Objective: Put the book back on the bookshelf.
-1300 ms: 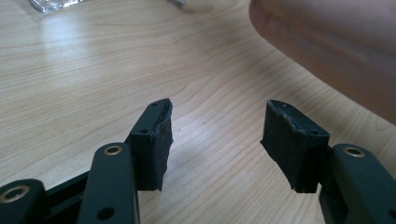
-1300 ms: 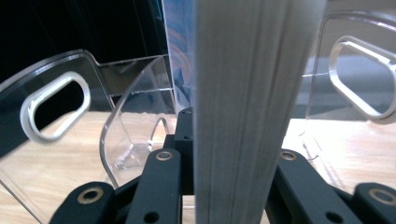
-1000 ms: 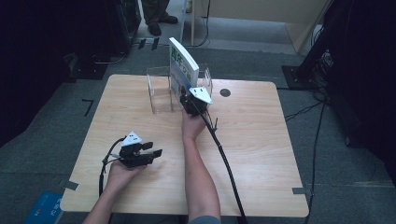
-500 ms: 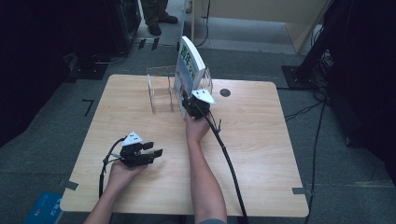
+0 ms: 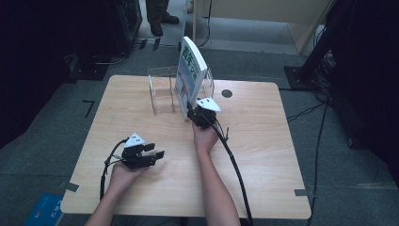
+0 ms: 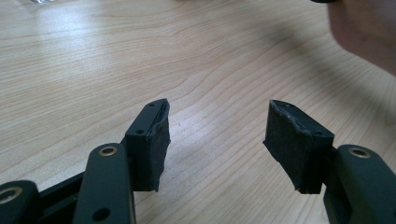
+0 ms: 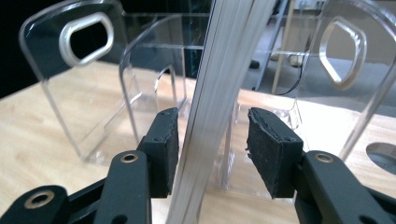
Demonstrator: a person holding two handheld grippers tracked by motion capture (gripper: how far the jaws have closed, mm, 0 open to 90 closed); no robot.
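Book (image 5: 190,75) tipped more upright; stands between parted right gripper (image 7: 212,149) fingers (image 7: 163,149).

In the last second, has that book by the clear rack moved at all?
Yes. The book has swung more upright, its top tipping right toward the table's dark hole, over the clear rack. The right gripper straddles it.

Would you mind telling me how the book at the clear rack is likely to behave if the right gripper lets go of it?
The book stands tilted, so it would probably tip. Its page edge looks straight and thin, so likely stiffish and light. The right gripper pads look spaced around it; the clear rack may catch it.
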